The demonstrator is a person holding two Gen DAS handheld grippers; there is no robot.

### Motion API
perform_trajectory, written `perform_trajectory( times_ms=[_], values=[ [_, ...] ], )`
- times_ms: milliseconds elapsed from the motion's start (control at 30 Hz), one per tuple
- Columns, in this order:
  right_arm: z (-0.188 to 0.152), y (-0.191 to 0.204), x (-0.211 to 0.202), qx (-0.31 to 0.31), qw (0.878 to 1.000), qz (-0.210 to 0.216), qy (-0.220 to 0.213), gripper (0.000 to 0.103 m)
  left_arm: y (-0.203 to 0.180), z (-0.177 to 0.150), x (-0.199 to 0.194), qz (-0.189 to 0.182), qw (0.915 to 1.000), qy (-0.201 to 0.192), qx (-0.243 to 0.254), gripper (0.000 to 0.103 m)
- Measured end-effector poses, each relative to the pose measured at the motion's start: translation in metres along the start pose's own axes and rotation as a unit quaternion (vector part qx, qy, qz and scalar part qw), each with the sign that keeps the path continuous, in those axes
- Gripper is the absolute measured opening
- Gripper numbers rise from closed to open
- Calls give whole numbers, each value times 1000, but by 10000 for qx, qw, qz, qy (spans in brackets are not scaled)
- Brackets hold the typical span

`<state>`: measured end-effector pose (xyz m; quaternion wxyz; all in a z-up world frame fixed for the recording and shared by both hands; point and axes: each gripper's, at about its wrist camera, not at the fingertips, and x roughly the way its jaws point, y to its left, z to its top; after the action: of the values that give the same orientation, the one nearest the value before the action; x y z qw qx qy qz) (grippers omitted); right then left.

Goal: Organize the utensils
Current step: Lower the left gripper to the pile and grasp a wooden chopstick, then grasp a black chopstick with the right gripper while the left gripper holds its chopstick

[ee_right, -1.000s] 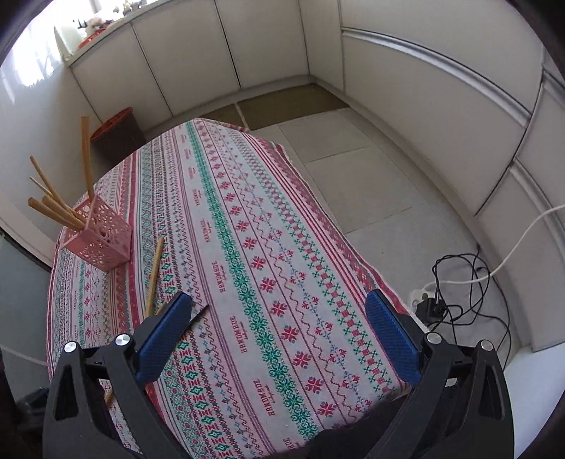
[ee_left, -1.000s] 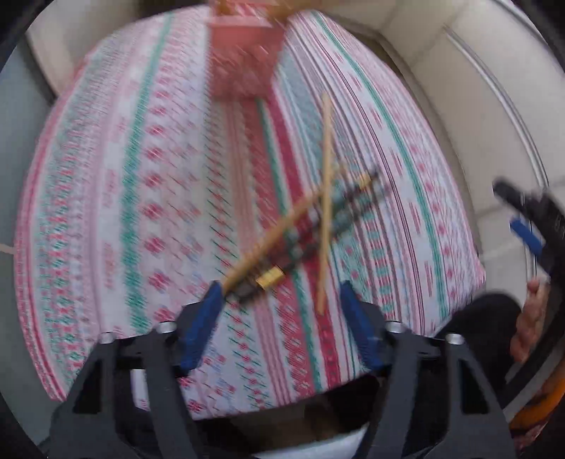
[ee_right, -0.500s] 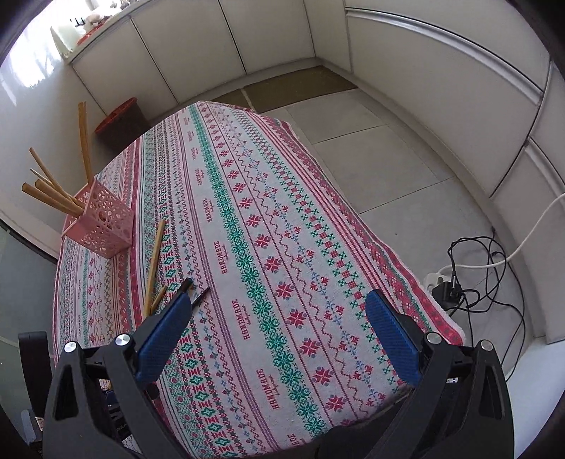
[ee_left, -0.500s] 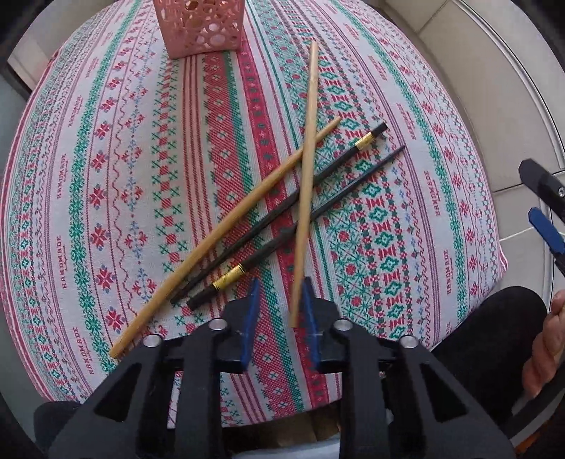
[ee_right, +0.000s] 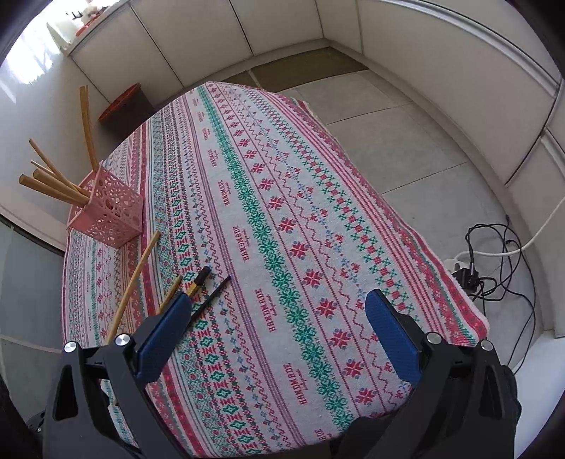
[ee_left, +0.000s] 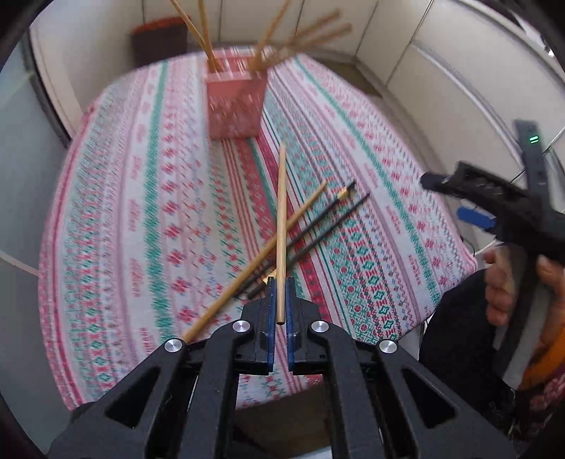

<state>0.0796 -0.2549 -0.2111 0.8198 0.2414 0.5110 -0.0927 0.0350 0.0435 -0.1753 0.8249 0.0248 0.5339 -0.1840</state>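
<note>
Tablecloth in red, green and white knitted-style bands, printed "HANDMADE", is seen covering the table; pale cabinet fronts and grey floor tiles surround it, with a tangle of black cables and a plug on the floor at the right. Near the far left corner a pink perforated square holder is stood, loaded with about six wooden chopsticks that fan outward; the exact count is blurred in the left wrist view. One light wooden chopstick is clamped between the closed blue pads of the left gripper, its thin end pointed toward the holder and its butt just behind the pad tips. A second wooden chopstick is left lying diagonally on the cloth, crossed beneath the held one. Two black chopsticks are laid alongside it, side by side, one of them banded in gold near its end. The right gripper is held spread wide above the near cloth, nothing between its pads.
</note>
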Motion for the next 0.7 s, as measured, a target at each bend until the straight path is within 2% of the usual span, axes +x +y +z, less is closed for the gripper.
perform_trajectory(
  times_ms=[133,200,267,333,567,700],
  values=[
    [5,4,20,585,9974,161,380,95,2,9,-41,163,9982,-573,88,4],
    [7,7,35,872,9943,79,605,82,8,12,-52,194,9971,-737,87,4],
    [6,9,53,1144,9890,33,940,59,10,13,-59,209,9962,-841,79,4],
    [2,12,64,1340,9844,21,1137,47,19,16,-64,190,9957,-907,58,4],
    [-2,38,75,1450,9825,-393,1102,45,38,18,-68,141,9947,-1017,-36,4],
    [0,55,81,1350,9812,-897,1044,43,44,19,-72,129,9940,-1080,-96,4]
  ],
)
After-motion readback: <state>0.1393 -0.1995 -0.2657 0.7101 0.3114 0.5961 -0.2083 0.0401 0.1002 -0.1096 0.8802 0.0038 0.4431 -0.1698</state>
